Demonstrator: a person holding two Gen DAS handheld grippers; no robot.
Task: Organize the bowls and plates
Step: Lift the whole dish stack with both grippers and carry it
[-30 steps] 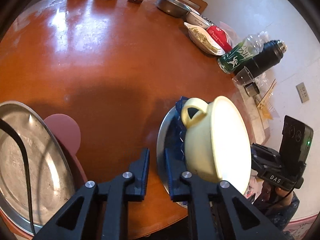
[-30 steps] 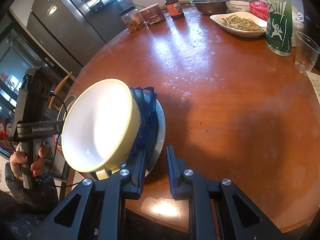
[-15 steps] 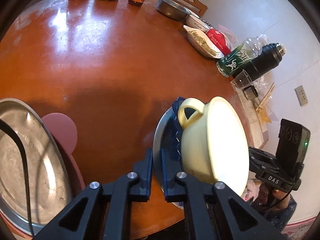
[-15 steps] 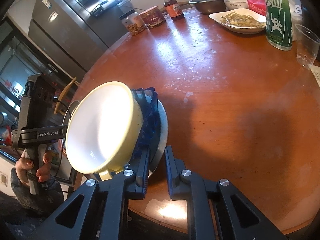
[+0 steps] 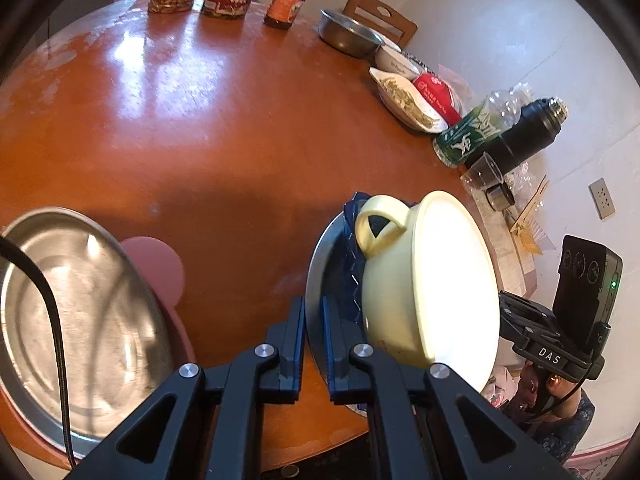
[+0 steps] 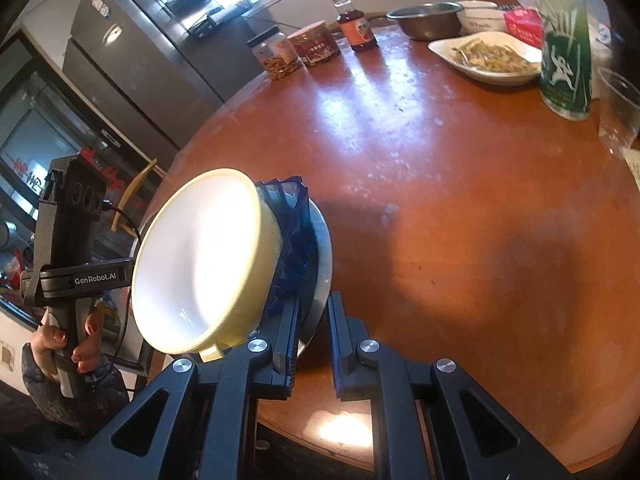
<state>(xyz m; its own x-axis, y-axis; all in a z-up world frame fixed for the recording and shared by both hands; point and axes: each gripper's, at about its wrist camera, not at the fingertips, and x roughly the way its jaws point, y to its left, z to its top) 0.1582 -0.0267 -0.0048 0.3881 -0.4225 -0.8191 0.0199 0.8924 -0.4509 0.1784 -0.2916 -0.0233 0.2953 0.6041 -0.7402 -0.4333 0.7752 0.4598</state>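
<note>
**Two grippers clamped on one tilted stack at the table's edge**

Two grippers are seen closed on the rim of a metal plate (image 5: 316, 264) from opposite sides. The plate is held tilted steeply over the near edge of the round wooden table (image 5: 208, 128). Against the plate's face a dark blue scalloped dish (image 5: 352, 280) is stacked, and against that a pale yellow bowl (image 5: 404, 280) with a loop handle, its white inside turned away from the plate.

In the left wrist view the left gripper (image 5: 313, 332) is shown with its pads pressed on either side of the plate's thin rim, the jaws almost together. In the right wrist view the right gripper (image 6: 314, 328) is shown with the same plate's rim (image 6: 326, 264) between its pads; its jaws have just been closing, with the rim between them. The blue dish (image 6: 294, 240) and the yellow bowl (image 6: 200, 260) are seen on the left of that rim.

To the left of the left gripper, a large steel tray (image 5: 80, 312) is seen lying on something pink (image 5: 156, 264) at the table edge. At the far side of the table, jars, a sauce bottle (image 5: 286, 2), a steel bowl (image 5: 348, 36), a white dish of food (image 5: 404, 96) and a green bottle (image 5: 468, 136) are ranged along the rim.
</note>
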